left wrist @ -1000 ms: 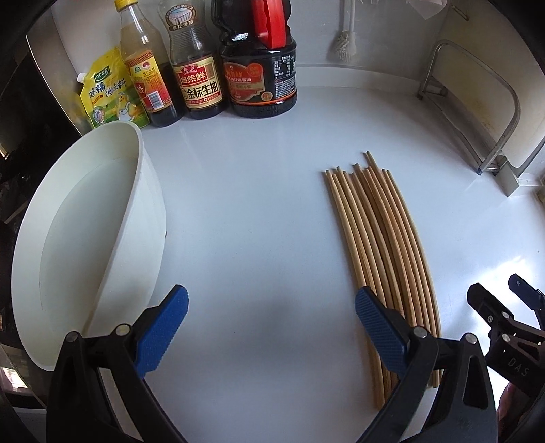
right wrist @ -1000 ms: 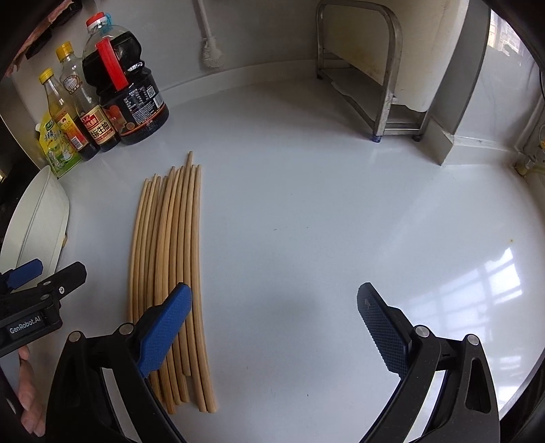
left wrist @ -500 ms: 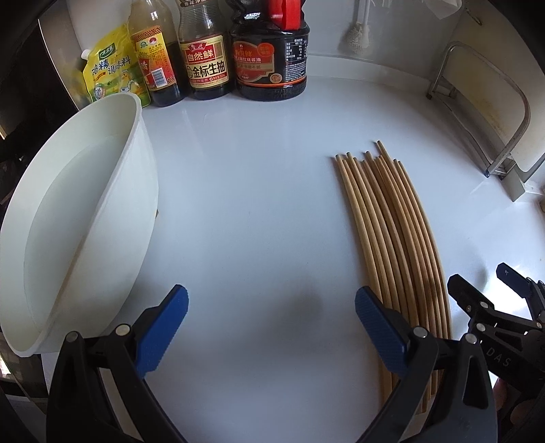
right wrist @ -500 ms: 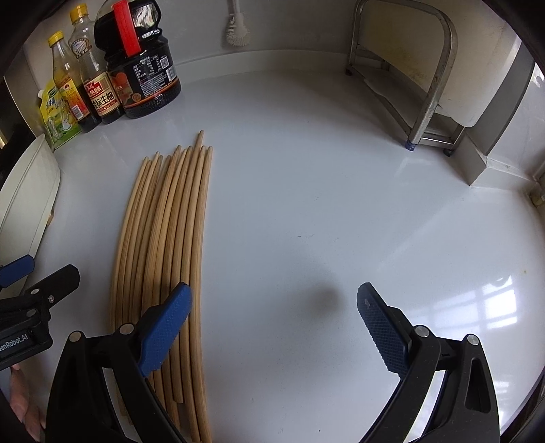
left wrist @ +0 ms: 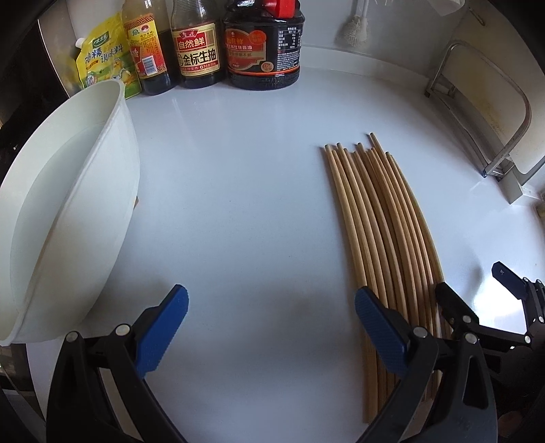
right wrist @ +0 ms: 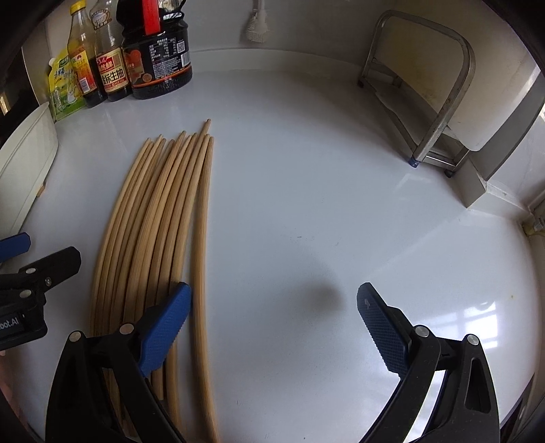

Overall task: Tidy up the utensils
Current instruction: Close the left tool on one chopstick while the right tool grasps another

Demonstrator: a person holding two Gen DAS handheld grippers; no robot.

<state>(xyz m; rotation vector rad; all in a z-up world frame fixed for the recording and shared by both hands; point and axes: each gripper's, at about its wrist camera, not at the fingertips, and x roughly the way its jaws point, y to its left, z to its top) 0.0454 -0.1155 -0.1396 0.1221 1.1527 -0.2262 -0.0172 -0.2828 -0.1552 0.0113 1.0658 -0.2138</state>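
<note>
Several long wooden chopsticks (left wrist: 381, 231) lie side by side on the white counter, tips pointing away; the right wrist view shows the chopsticks (right wrist: 160, 218) with the rightmost stick slightly apart from the bundle. My left gripper (left wrist: 270, 318) is open just above the counter, its right finger over the bundle's left edge. The right gripper (right wrist: 274, 315) is open too, its left finger resting over the bundle's near end, nothing between the pads. Each gripper appears at the edge of the other's view: right gripper (left wrist: 477, 293), left gripper (right wrist: 34, 259).
A large white bowl (left wrist: 112, 191) stands tilted at the left. Sauce bottles (left wrist: 262, 51) and a yellow seasoning pouch (left wrist: 102, 58) line the back wall. A metal rack (right wrist: 436, 112) sits at the back right, and a brush (right wrist: 255, 24) hangs on the wall.
Both grippers have moved forward and lower toward the counter; the chopsticks and bottles loom larger. The right gripper's left finger now sits over the bundle's near end. Both stay open.
</note>
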